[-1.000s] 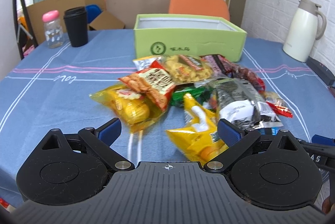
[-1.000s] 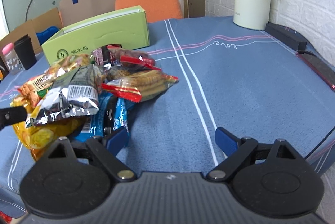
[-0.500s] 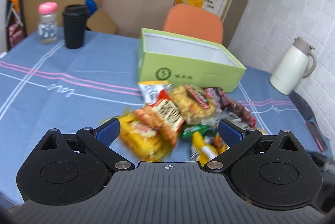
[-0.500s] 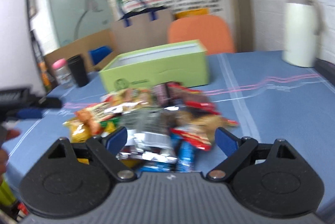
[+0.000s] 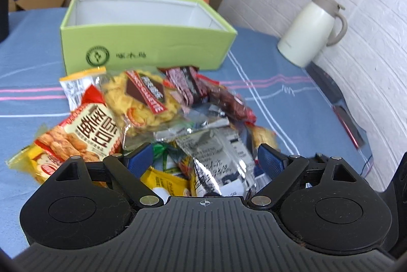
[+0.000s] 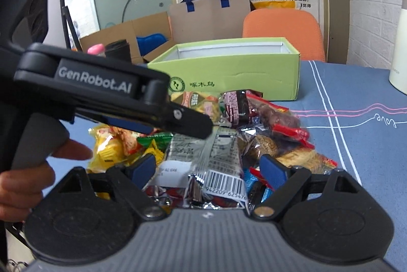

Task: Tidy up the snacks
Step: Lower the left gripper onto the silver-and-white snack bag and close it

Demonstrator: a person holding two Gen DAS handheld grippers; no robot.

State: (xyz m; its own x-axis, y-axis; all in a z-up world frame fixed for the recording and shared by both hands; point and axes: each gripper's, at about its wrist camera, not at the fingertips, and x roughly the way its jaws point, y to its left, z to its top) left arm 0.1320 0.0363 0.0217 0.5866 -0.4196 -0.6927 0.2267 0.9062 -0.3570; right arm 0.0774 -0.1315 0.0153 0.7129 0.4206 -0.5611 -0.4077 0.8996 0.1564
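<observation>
A heap of snack packets lies on the blue tablecloth in front of an open, empty green box (image 5: 142,53), which also shows in the right wrist view (image 6: 229,73). A silver packet (image 5: 218,160) lies at the near side of the heap; it also shows in the right wrist view (image 6: 203,157). My left gripper (image 5: 204,160) is open just above it, with the packet between the fingers. My right gripper (image 6: 207,167) is open over the same packet's barcode end. The left gripper also shows in the right wrist view (image 6: 162,119), reaching in from the left.
A red-and-white cracker bag (image 5: 86,134) and a yellow bag (image 5: 147,99) lie left of the silver one. A white thermos (image 5: 310,30) stands at the right by the brick wall. An orange chair (image 6: 282,33) and a paper bag (image 6: 211,15) are behind the box.
Both grippers have moved in over the snack heap and come low and close to the silver packet. Both stay open.
</observation>
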